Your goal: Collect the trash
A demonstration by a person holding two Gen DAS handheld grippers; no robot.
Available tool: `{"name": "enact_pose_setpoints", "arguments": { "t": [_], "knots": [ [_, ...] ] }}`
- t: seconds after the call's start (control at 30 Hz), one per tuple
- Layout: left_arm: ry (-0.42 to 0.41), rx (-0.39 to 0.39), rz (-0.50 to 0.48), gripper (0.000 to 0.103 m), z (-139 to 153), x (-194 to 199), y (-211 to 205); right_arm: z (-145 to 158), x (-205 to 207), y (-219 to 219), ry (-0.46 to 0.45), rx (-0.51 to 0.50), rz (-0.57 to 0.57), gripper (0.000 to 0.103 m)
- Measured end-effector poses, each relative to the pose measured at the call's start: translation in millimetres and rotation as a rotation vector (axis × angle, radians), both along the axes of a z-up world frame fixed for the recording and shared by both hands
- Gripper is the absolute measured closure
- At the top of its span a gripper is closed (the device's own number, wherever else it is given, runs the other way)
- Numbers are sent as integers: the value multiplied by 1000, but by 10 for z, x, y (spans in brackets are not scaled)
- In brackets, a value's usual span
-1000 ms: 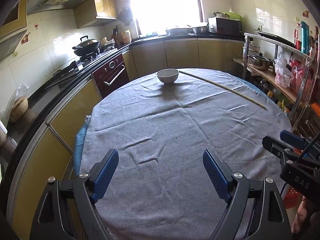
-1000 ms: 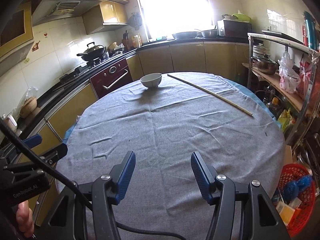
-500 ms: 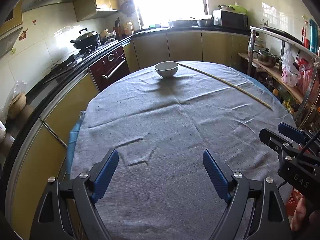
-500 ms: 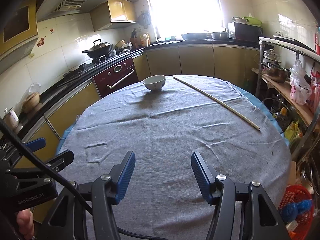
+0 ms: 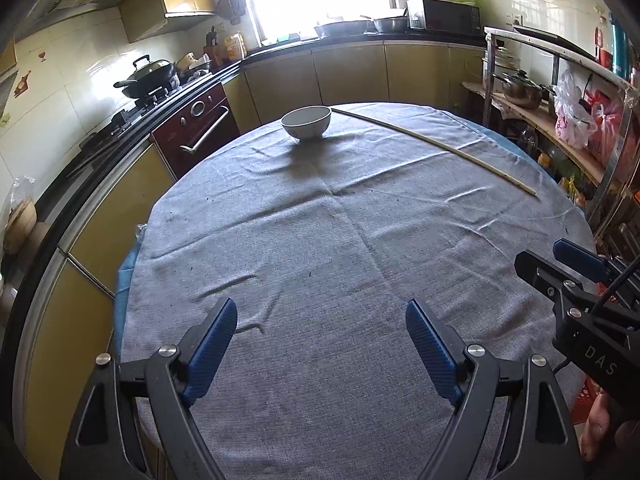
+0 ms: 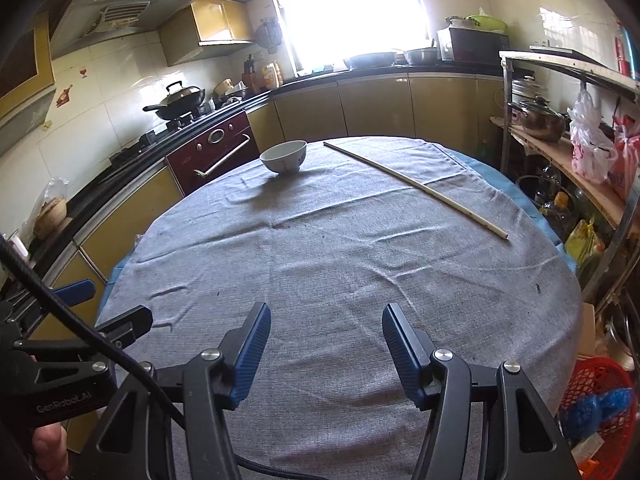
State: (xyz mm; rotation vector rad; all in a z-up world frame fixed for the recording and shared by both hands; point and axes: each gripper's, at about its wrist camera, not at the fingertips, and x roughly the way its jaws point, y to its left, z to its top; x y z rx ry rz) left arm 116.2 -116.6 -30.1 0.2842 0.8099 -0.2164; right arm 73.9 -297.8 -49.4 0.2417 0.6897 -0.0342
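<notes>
A round table under a grey cloth (image 5: pixel 340 240) (image 6: pixel 328 264) fills both views. Far across it stands a white bowl (image 5: pixel 306 121) (image 6: pixel 284 156), with a long thin pale stick (image 5: pixel 434 146) (image 6: pixel 416 188) lying to its right. My left gripper (image 5: pixel 322 322) hovers open over the near part of the cloth, nothing between its blue pads. My right gripper (image 6: pixel 324 326) is open too, narrower, and holds nothing; it also shows at the right edge of the left wrist view (image 5: pixel 560 268). Tiny dark specks dot the cloth.
A red basket (image 6: pixel 596 400) with blue and other scraps sits on the floor at the table's right. A metal rack (image 6: pixel 568 148) with pots and bags stands on the right. A stove with a wok (image 6: pixel 180 100) and counters curve along the left and back.
Both grippers have moved forward over the table and dipped a little; the bowl and stick look nearer. Neither pair of jaws has changed its opening.
</notes>
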Motion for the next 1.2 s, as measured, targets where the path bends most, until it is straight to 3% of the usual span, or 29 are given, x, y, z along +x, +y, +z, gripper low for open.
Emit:
{"name": "enact_pose_setpoints", "arguments": {
  "t": [0.37, 0.77, 1.2],
  "knots": [
    [19, -22, 42, 17, -30, 42, 118, 19, 168, 192, 0, -37, 61, 41],
    [-13, -78, 71, 17, 80, 19, 141, 114, 328, 263, 34, -90, 126, 41],
    [-21, -132, 131, 17, 111, 8, 455, 159, 402, 553, 40, -122, 156, 41]
  ]
}}
